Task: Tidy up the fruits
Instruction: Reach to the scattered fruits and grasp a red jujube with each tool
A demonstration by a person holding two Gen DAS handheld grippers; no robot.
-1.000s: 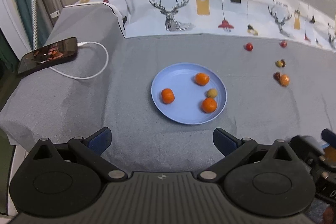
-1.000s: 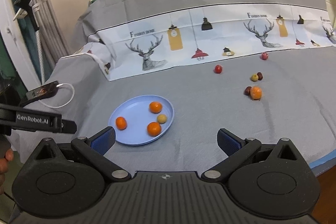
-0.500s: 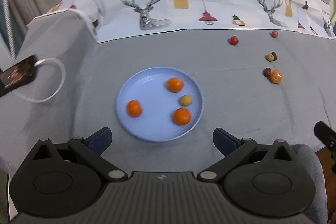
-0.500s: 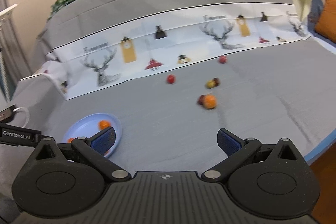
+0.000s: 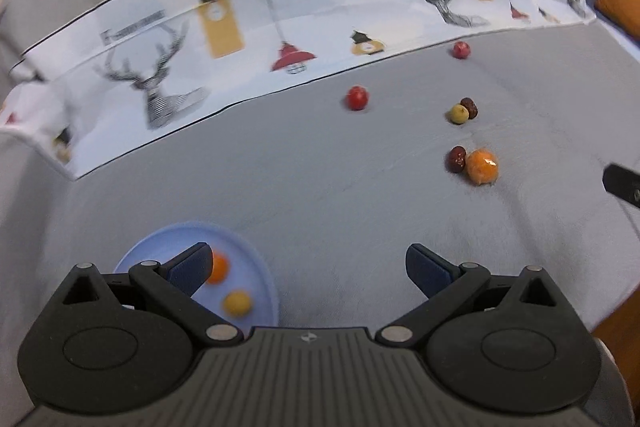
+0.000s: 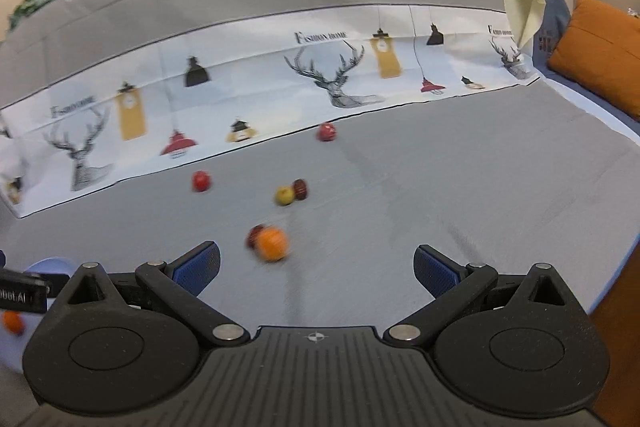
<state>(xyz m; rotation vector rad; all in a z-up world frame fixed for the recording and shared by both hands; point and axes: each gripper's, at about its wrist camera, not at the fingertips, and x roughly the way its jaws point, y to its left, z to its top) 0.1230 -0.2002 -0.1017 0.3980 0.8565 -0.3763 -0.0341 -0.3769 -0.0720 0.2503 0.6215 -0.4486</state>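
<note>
A blue plate [image 5: 248, 259] lies on the grey cloth at the lower left, holding an orange [image 5: 219, 269] and a yellow fruit [image 5: 237, 303]; my left gripper [image 5: 308, 267] is open and empty above its right edge. Loose fruit lies to the right: an orange [image 5: 482, 167] beside a dark red fruit [image 5: 457, 159], a yellow-green fruit [image 5: 458, 113] beside another dark one [image 5: 470, 107], and two red fruits [image 5: 357, 97] [image 5: 461, 49]. My right gripper [image 6: 316, 265] is open and empty just short of the loose orange [image 6: 273, 243]. The plate edge [image 6: 48, 265] shows at the far left.
A white printed band with deer and lamps [image 5: 280, 27] runs across the back of the grey cloth. An orange cushion [image 6: 600, 55] sits at the far right. The cloth's front edge drops off at the lower right [image 6: 608, 291].
Both grippers have swung right, away from the plate and toward the loose fruit. The phone and cable have left the left wrist view. Both stay open.
</note>
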